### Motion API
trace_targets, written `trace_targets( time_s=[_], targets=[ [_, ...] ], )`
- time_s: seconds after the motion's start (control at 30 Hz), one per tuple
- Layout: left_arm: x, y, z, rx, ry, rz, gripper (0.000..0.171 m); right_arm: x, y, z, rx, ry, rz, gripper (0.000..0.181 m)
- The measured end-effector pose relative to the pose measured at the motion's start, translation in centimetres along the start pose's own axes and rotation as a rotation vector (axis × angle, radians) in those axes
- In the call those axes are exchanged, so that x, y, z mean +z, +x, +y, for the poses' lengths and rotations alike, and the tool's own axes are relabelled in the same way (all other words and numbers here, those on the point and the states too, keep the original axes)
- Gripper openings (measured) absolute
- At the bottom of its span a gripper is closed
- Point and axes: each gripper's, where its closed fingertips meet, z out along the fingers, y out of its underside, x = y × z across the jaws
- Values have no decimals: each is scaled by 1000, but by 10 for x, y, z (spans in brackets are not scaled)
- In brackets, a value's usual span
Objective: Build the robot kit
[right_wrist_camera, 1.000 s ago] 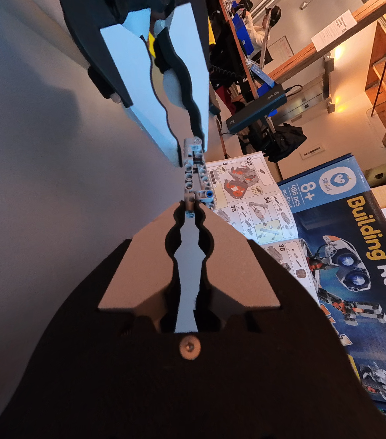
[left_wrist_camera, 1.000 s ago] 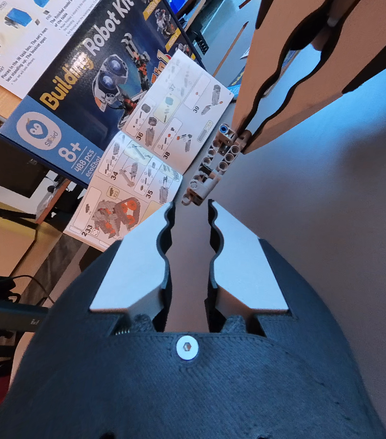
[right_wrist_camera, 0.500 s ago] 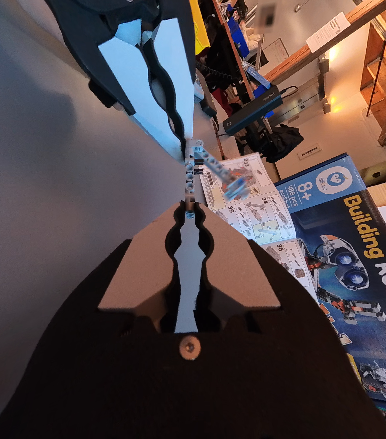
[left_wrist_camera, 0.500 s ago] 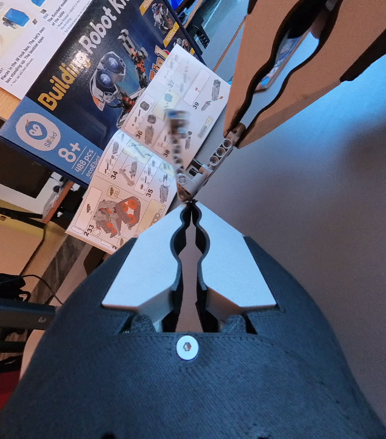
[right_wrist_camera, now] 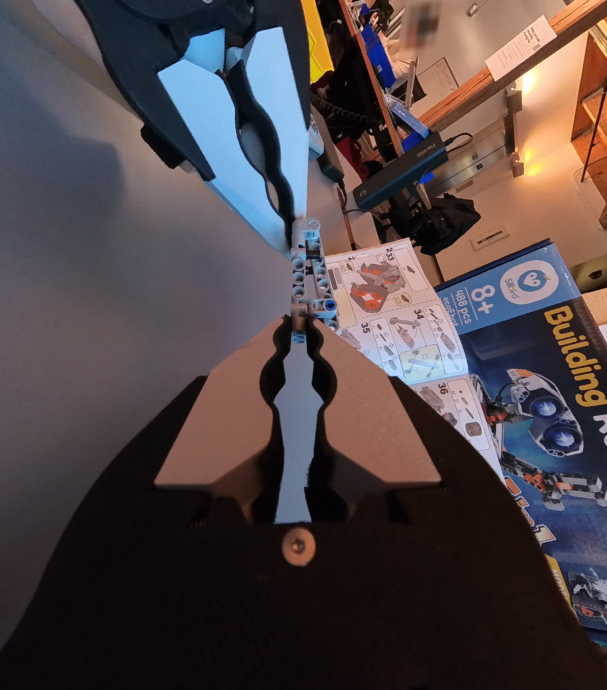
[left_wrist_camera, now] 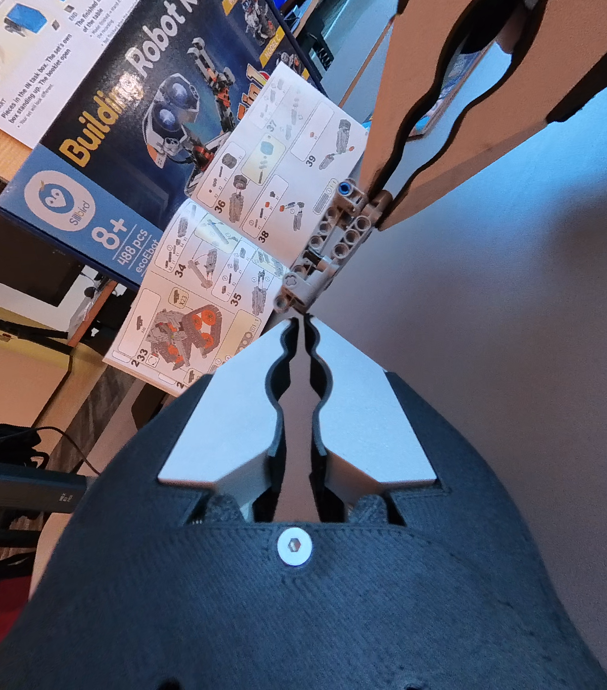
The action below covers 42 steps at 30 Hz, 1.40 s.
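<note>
Spanning the gap between both tools, a grey beam assembly is pinched at each end: the left hand-held gripper clamps its near tip, the right hand-held gripper its opposite tip, tip-to-tip above the tabletop. An instruction booklet lies at ten o'clock.

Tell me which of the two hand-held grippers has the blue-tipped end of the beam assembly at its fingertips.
The right hand-held gripper: its tan fingers pinch the grey beam assembly beside the blue pin. The left hand-held gripper, silver-fingered, meets the opposite, plain grey end.
</note>
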Motion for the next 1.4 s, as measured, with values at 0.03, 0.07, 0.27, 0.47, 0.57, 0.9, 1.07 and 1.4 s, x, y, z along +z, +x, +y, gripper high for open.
trace_targets(
  time_s=[0.03,0.07,0.27,0.47,0.57,0.9,1.07,1.4],
  targets=[
    [0,-1,0,-7,1,0,2,0,0,0,0,1,0,7],
    [0,-1,0,-15,3,1,3,0,0,0,0,2,0,7],
    [0,-1,3,-14,-10,4,2,1,-3,-2,-14,-3,-8,7],
    [1,-4,12,-21,-49,14,9,3,-3,-2,-19,-9,-8,7],
    [-1,-19,35,-36,-145,-6,12,4,-3,0,-18,-18,-11,7],
    [-11,4,4,-593,89,421,34,24,-15,9,14,-18,-54,7],
    [-8,21,13,-498,3,441,43,32,-26,25,-6,-29,-102,7],
    [-6,31,5,-761,29,606,30,32,-31,6,-56,22,-106,7]
  ],
)
